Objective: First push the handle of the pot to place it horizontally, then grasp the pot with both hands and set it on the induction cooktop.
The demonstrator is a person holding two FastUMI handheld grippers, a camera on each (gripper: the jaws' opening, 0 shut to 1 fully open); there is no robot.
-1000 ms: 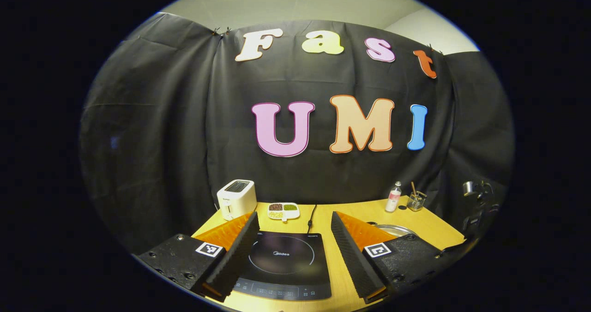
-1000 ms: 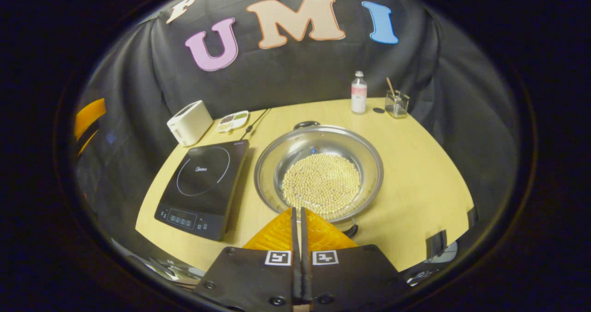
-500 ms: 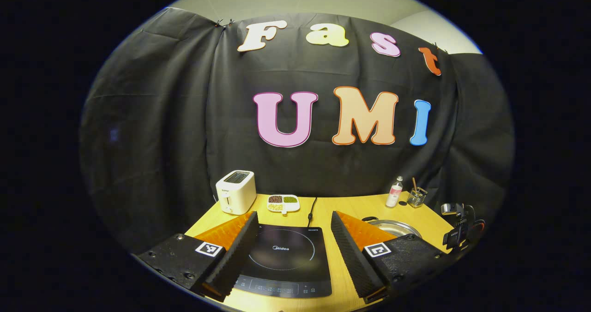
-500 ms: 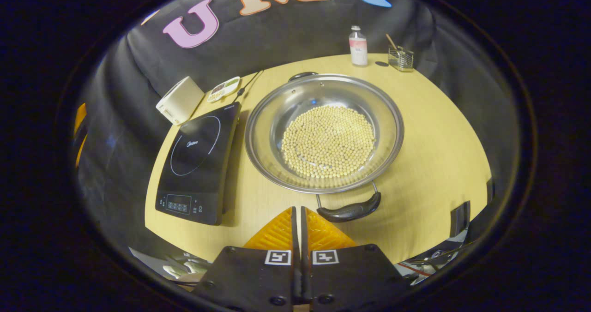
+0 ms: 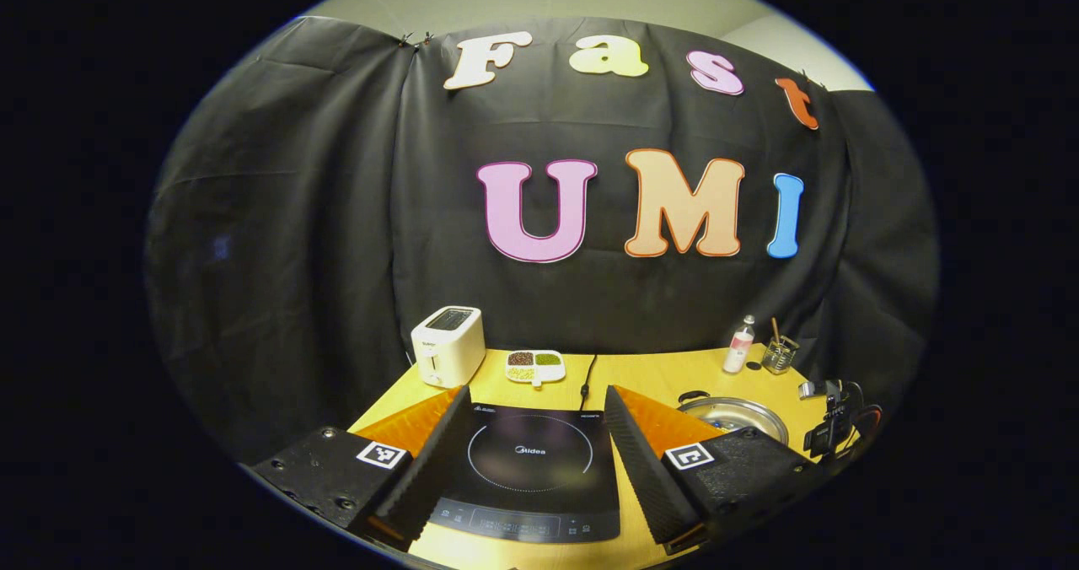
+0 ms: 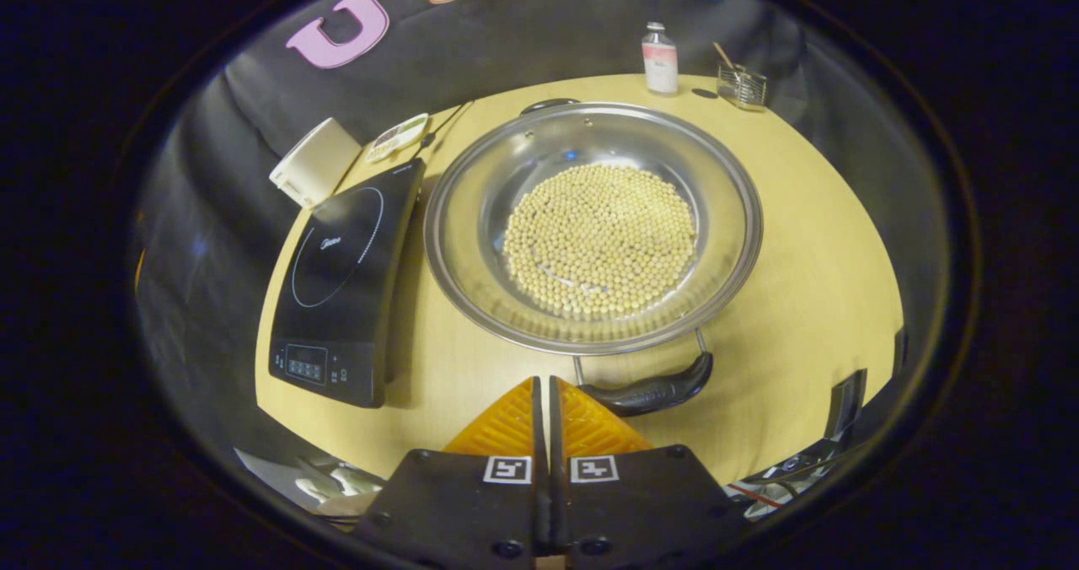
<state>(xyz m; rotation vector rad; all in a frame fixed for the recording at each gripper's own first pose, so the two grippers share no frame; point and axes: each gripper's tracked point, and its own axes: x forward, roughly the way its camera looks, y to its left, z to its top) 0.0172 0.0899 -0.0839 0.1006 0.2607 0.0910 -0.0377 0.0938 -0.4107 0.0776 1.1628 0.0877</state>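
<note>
Right now the table (image 6: 809, 241) carries everything I need, with the induction cooktop (image 6: 346, 275) on the left part of it and the pot (image 6: 590, 224) just beside it on the right, not touching. Seen from my left gripper view, the cooktop (image 5: 527, 469) lies straight ahead and the pot (image 5: 733, 414) sits off to the right. Pale beans cover the pot's bottom, so I judge any shove should be slow or they will roll and shift the weight. Its near handle (image 6: 649, 391) points toward me, with the far handle (image 6: 548, 104) opposite. My right gripper (image 6: 544, 405) has its fingers pressed together on nothing, tip just left of the near handle; that closed tip makes a good pusher. I would set it against the handle's left end and sweep sideways, keeping low. My left gripper (image 5: 531, 443) waits spread wide above the cooktop.
</note>
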